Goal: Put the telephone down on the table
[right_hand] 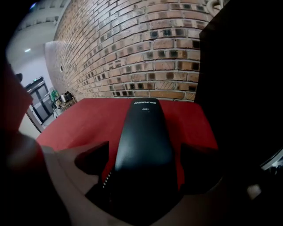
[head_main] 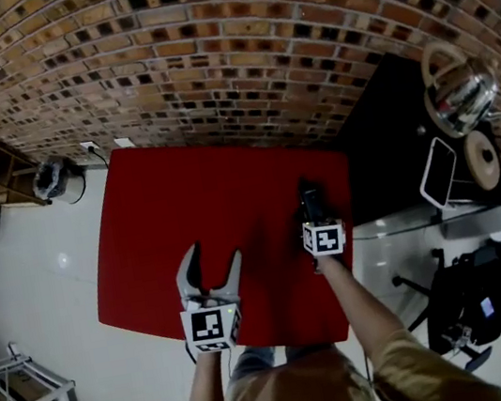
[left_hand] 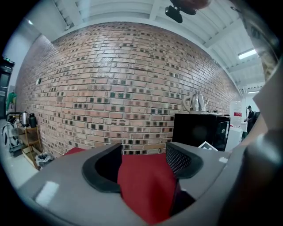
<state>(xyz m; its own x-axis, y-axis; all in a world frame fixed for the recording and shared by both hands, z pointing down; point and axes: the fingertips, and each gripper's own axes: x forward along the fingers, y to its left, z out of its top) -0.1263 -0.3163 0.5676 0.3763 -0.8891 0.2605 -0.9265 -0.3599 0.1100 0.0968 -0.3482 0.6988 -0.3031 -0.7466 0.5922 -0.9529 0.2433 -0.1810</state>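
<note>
Release step. Right gripper (right_hand: 146, 163): jaws spread, red showing either side of the slim glossy black plastic telephone handset (right_hand: 142, 128), which seems to rest on the red rectangular table (head_main: 185, 206), right side. Left gripper (head_main: 214, 253): jaws apart, empty. Next: back the right gripper straight off, no nudging

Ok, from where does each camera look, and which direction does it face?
Head view: on the person's head, looking steeply down at the red rectangular table; both forearms, the left gripper and the right gripper show.
Left gripper view: on the left gripper, looking along its open, empty fingers across the table to the brown brick wall.
Right gripper view: on the right gripper, looking along its fingers, spread beside the black plastic telephone handset, towards the same wall.
Shared: all three show table and wall.
</note>
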